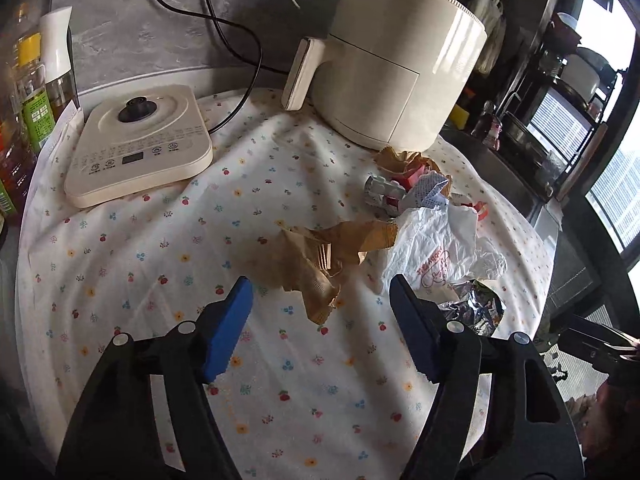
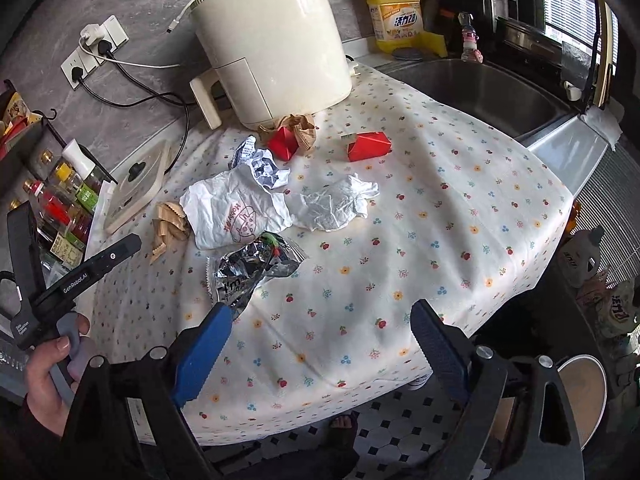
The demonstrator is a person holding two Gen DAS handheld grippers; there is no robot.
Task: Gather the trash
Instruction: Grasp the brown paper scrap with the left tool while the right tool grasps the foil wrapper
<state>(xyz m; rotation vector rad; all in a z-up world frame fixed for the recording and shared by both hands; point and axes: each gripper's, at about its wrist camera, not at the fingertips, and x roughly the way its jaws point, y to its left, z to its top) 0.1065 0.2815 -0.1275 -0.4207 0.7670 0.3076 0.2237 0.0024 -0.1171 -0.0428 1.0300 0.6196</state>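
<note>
Brown crumpled paper [image 1: 304, 264] lies on the flowered cloth [image 1: 160, 280] just ahead of the left gripper [image 1: 320, 308], whose blue-padded jaws stand apart with nothing between them; the pads have not reached the paper. Its long axis runs on a slant in the left wrist view, from a ragged lower end near the jaws up and to the right, where its far end touches the white plastic bag [image 1: 436, 248]. To take it well, I judge the jaws should come down across the bunched middle, square to that slant, so the pads pinch the thick folds and not a loose flap that would tear or slip out. Just beside the bag on the near side sits a torn foil wrapper [image 2: 252, 272], and beyond it a heap of small scraps with two red cartons [image 2: 368, 146] and a crumpled white tissue [image 2: 336, 204] between them and the bag. The right gripper [image 2: 320, 340] hangs over the bare front edge of the cloth, jaws likewise spread and empty, with the foil wrapper its nearest piece. Behind the litter stands a cream air fryer [image 1: 400, 64], with a flat kettle base [image 1: 140, 144] to its left and a steel sink [image 2: 480, 92] to the right. No bin shows clearly in either view.
</note>
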